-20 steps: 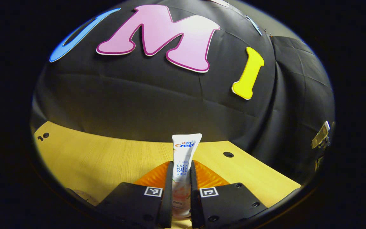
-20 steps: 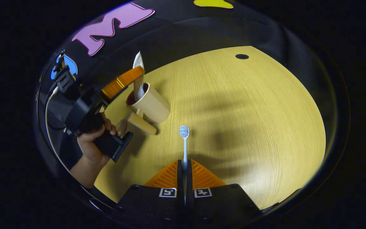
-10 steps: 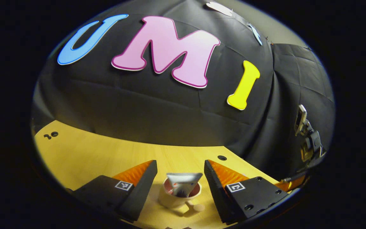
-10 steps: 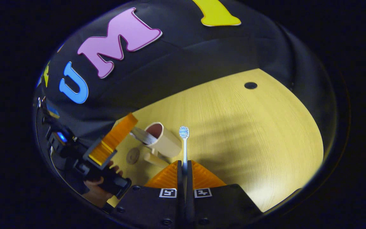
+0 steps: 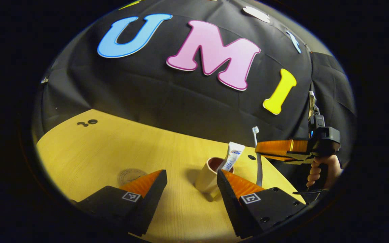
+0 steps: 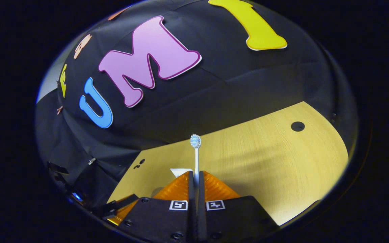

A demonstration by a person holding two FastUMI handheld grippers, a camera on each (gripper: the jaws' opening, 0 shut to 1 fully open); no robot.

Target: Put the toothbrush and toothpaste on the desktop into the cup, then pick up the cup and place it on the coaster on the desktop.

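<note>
Left gripper view: the left gripper (image 5: 191, 189) hangs above the pale wooden desktop (image 5: 113, 148) with its two fingers spread wide and nothing between them; beyond the gap stands the beige, round, upright plastic cup (image 5: 209, 175) with a dark reddish inside, its foot partly hidden by the nearer right-hand finger; the white toothpaste tube (image 5: 232, 156) stands in the cup, leaning toward the right of the picture, its flat crimped end uppermost and well clear of the rim; left of the cup, apart from it, the thin round pale coaster (image 5: 130, 174) lies flat on the desktop, its near edge hidden behind the left-hand finger; at the right edge a person's hand (image 5: 322, 170) grips the handle of the right gripper (image 5: 258, 151), whose fingers point toward the cup and pinch the slim white toothbrush (image 5: 257, 153); the brush hangs near upright, head up, just beside the cup and the tube on their right, not in the cup. Right gripper view: the right gripper's fingers are pressed together on the toothbrush handle; the bristled head (image 6: 195, 141) stands up ahead of them against the black cloth wall (image 6: 214, 98); a small white corner, apparently the toothpaste tube's end, peeks out just left of the fingers; two small dark holes mark the desktop.
</note>
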